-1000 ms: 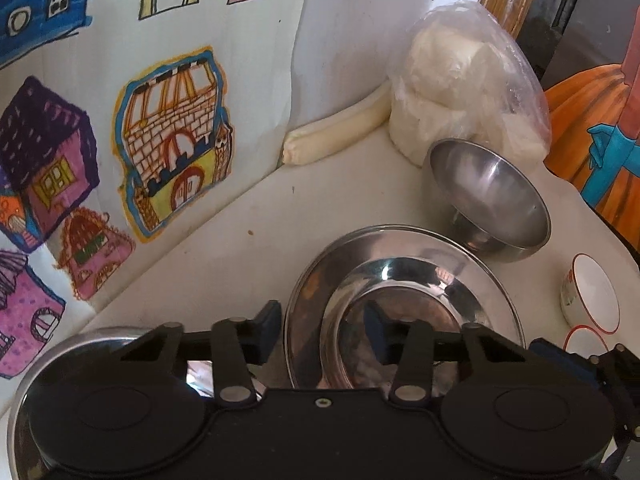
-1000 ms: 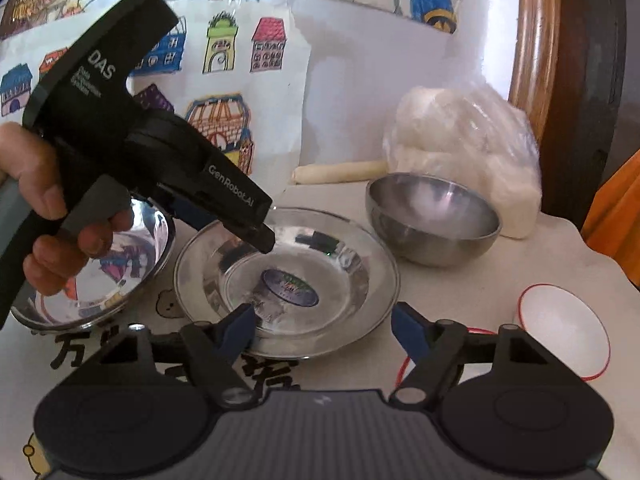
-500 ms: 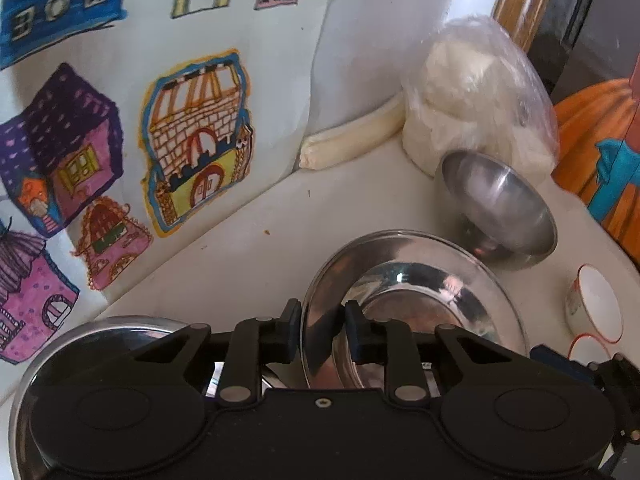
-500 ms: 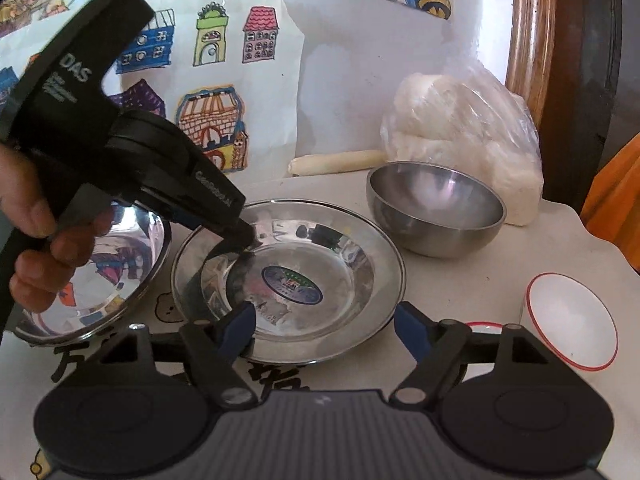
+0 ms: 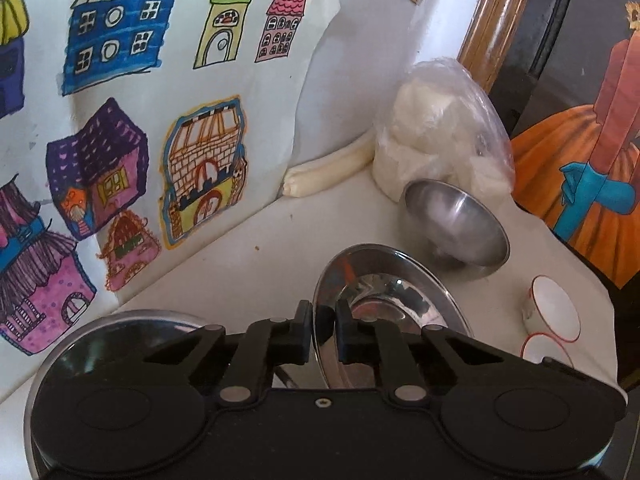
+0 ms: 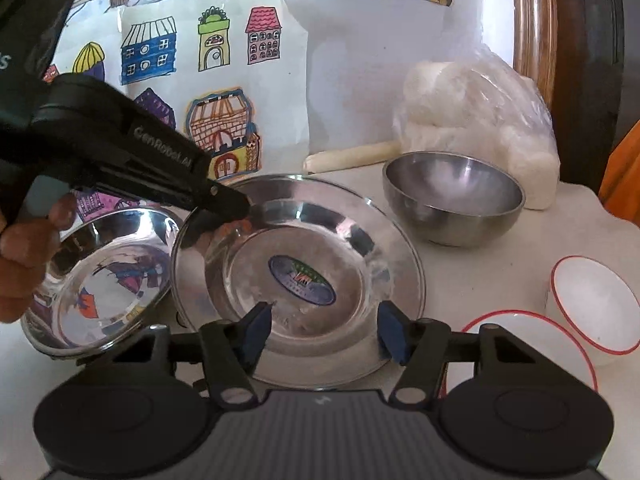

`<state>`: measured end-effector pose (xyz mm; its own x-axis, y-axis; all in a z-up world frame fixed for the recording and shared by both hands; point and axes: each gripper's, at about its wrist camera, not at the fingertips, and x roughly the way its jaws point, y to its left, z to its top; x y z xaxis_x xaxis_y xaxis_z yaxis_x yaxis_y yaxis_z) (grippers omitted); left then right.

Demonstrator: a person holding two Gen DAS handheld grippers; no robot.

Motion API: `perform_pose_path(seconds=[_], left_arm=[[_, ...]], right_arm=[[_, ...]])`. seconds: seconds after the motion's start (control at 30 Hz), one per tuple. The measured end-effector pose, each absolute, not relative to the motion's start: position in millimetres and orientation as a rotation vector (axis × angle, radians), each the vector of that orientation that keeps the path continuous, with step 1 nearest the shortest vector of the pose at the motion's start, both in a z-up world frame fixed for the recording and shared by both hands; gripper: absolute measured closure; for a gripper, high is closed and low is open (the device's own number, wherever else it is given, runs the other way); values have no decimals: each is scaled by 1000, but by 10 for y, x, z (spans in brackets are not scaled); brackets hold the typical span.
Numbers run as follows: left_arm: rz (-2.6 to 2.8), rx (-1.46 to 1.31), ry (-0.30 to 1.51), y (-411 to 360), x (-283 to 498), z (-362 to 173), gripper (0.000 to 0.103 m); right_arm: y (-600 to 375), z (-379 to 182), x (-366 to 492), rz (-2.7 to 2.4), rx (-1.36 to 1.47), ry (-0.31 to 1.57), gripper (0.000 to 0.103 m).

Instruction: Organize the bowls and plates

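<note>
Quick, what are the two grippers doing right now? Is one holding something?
Left gripper: closing on the rim of the steel plate, pads pinching it.
Right gripper: open, jaws closing, holding nothing, over the plate's near edge.

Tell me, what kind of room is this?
Probably a home, maybe a kitchen corner: children's house drawings on the wall, steel plate and steel bowl on a small table.

A pale counter [image 6: 488, 264] is carrying a shiny steel dish [image 6: 100, 280] at the left, a deep steel bowl [image 6: 452, 200] and a clear bag of white lumps [image 6: 480, 120] toward the back, and two red-rimmed white bowls [image 6: 592, 304] at the right. A cream roll [image 6: 352, 156] is lying along the wall.
</note>
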<state>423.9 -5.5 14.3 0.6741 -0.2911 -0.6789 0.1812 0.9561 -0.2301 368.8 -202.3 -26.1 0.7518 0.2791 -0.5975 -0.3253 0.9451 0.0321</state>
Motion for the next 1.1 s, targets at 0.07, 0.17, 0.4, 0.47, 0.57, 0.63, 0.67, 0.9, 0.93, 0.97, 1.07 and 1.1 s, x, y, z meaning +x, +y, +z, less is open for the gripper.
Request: perform_pose_path(seconds=[0.07, 0.17, 0.4, 0.47, 0.57, 0.63, 0.67, 0.9, 0.93, 0.97, 1.07, 1.1], left_arm=[[-265, -159, 804, -40, 4244, 122, 91], [-263, -179, 810, -6, 4217, 109, 91], [-262, -168, 795, -35, 4123, 138, 92], [-256, -168, 799, -42, 4110, 137, 92], [-250, -163, 801, -47, 4087, 126, 91], [-245, -158, 802, -53, 4075, 121, 91], [-243, -158, 802, -56, 4070, 123, 91], [-234, -150, 798, -70, 4023, 159, 91], [-233, -148, 798, -72, 4017, 161, 91], [-232, -146, 798, -76, 4011, 163, 91], [-229, -143, 795, -86, 4005, 173, 91], [-228, -143, 794, -89, 3999, 176, 91]], right_arm=[[-2039, -252, 3667, 329, -60, 637, 38], [-2136, -223, 3571, 324, 1, 634, 39], [-2485, -136, 3386, 318, 263, 675, 44], [-2508, -116, 3368, 300, 289, 675, 53], [-2523, -139, 3359, 271, 328, 722, 53], [-2528, -170, 3368, 257, 337, 735, 58], [-2525, -174, 3376, 246, 330, 731, 61], [-2479, -196, 3408, 221, 313, 753, 67], [-2480, -196, 3399, 222, 318, 761, 67], [-2475, -194, 3386, 219, 318, 762, 67], [-2496, -195, 3396, 215, 363, 766, 66], [-2502, -201, 3409, 210, 380, 773, 66]])
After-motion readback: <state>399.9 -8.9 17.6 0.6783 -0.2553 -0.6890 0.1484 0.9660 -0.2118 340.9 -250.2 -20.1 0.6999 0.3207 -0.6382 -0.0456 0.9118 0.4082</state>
